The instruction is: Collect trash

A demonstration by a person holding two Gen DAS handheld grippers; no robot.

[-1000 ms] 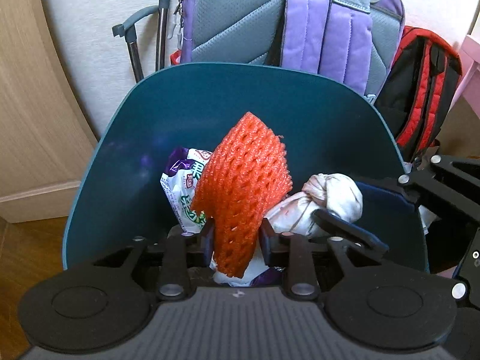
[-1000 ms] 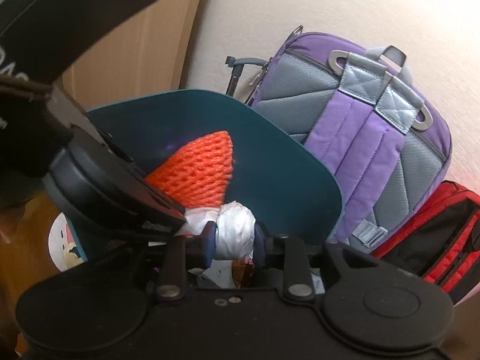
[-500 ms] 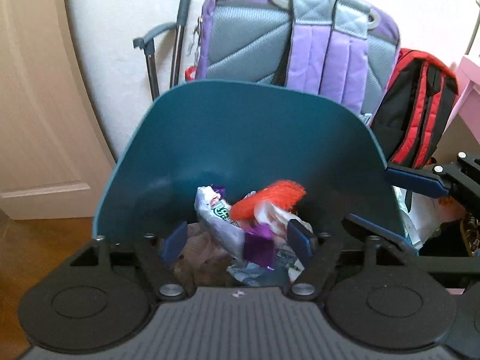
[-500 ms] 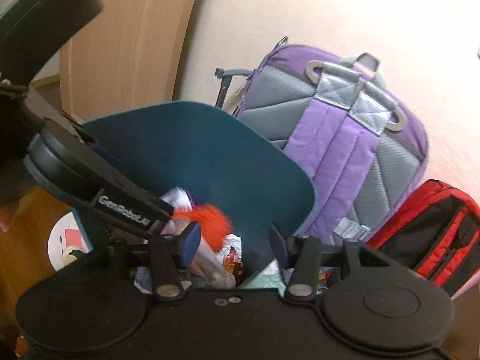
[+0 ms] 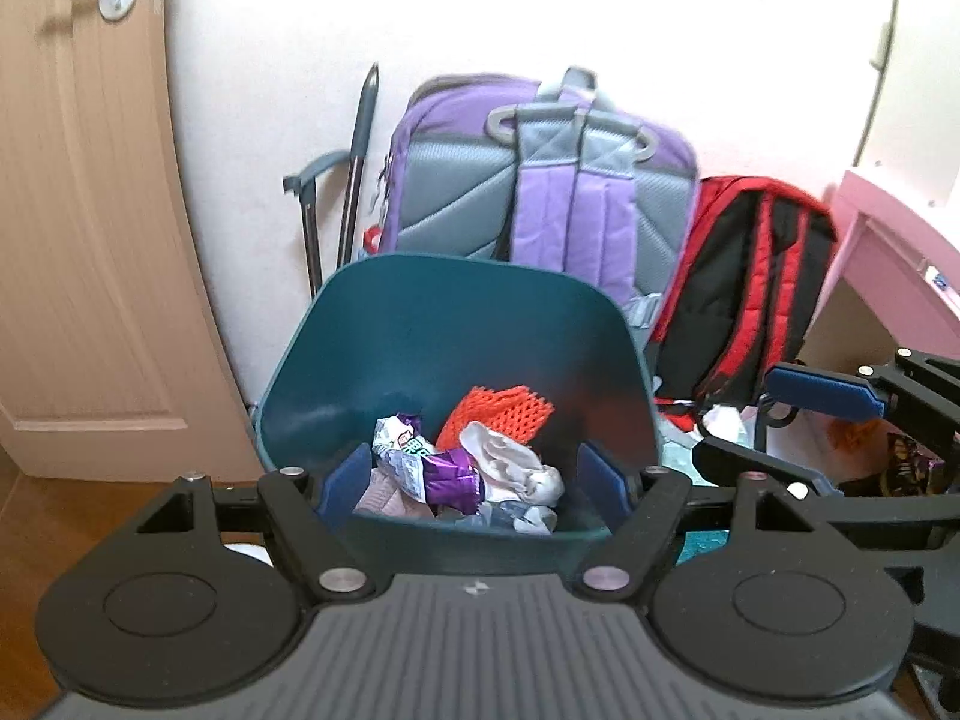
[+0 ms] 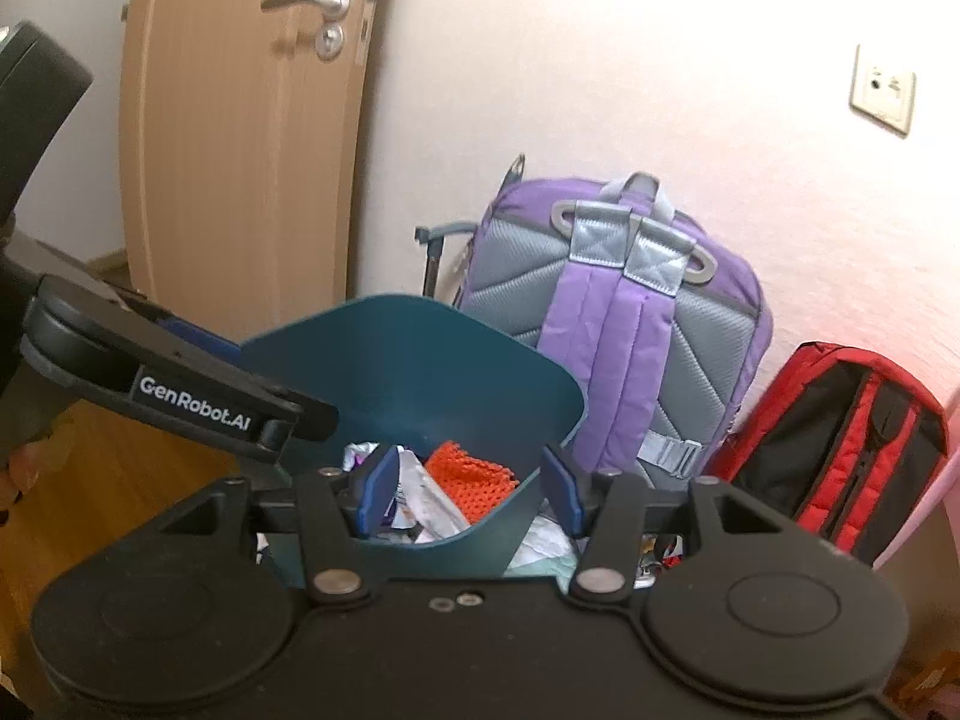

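Note:
A dark teal trash bin (image 5: 456, 324) stands on the floor by the wall; it also shows in the right wrist view (image 6: 420, 360). Inside it lie an orange foam net (image 5: 498, 414), a white crumpled wad (image 5: 510, 462) and a purple and white snack wrapper (image 5: 420, 462). The net shows in the right wrist view too (image 6: 468, 474). My left gripper (image 5: 474, 483) is open and empty above the bin's near rim. My right gripper (image 6: 468, 489) is open and empty over the bin's right side. The right gripper also shows at the right of the left wrist view (image 5: 828, 396).
A purple and grey backpack (image 5: 540, 192) and a red and black backpack (image 5: 750, 276) lean on the wall behind the bin. A wooden door (image 5: 78, 210) is at the left. Pink furniture (image 5: 888, 240) is at the right. More litter (image 5: 900, 456) lies on the floor right of the bin.
Both grippers opened and dropped the orange net and the white wad into the bin. Both have since pulled back and up from the bin.

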